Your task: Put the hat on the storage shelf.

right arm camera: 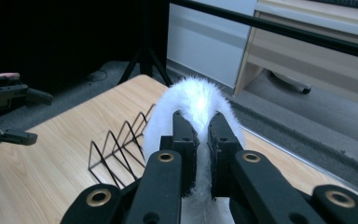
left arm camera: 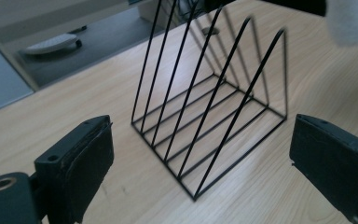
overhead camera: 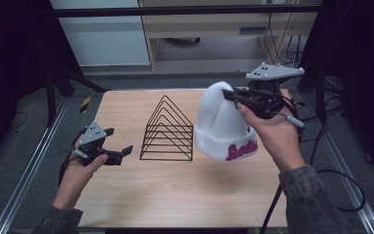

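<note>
White beanie (overhead camera: 221, 127) upright, crown up | right claw (overhead camera: 230, 95) pinches crown; left claw (overhead camera: 119, 143) wide, empty

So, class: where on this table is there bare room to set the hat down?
Bare wood lies along the table's near edge, between both forearms, and left of the wire rack. It is crowded right of the rack, where the right gripper holds the white hat.

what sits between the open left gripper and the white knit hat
The black wire triangular rack stands on the wooden table between the left gripper and the white knit hat, clearest in the high view.
</note>
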Motion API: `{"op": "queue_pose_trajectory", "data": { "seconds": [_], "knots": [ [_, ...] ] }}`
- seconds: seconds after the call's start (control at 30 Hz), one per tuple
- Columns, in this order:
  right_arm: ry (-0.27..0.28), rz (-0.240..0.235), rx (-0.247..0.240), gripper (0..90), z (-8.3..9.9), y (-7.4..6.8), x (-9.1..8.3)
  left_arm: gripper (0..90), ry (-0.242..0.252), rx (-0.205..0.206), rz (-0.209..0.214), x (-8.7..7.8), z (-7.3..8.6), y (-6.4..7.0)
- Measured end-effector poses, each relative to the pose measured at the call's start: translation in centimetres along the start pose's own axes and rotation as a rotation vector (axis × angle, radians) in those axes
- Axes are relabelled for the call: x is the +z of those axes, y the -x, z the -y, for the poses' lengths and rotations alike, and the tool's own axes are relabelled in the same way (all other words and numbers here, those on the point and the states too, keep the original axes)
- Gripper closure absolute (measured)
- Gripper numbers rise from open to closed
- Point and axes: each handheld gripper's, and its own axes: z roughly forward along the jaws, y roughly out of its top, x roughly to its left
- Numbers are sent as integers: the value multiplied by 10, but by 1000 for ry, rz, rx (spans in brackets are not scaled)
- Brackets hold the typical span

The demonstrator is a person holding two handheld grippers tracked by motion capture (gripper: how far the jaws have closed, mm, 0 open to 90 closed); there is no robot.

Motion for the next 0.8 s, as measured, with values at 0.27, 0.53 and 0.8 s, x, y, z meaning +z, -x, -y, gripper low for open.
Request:
{"op": "queue_pose_trajectory", "data": {
  "seconds": [0.27, 0.53, 0.8],
  "knots": [
    [60, -2, 7, 845, -24, -3, -2, 68, -11, 128, 63, -1, -58, 15],
    [91, 9, -19, 845, -48, -5, 3, 86, 23, 138, 138, 17, -90, 27],
    [97, 2, -34, 845, -63, -9, 15, 105, 27, 143, 183, 32, -105, 37]
  ]
}}
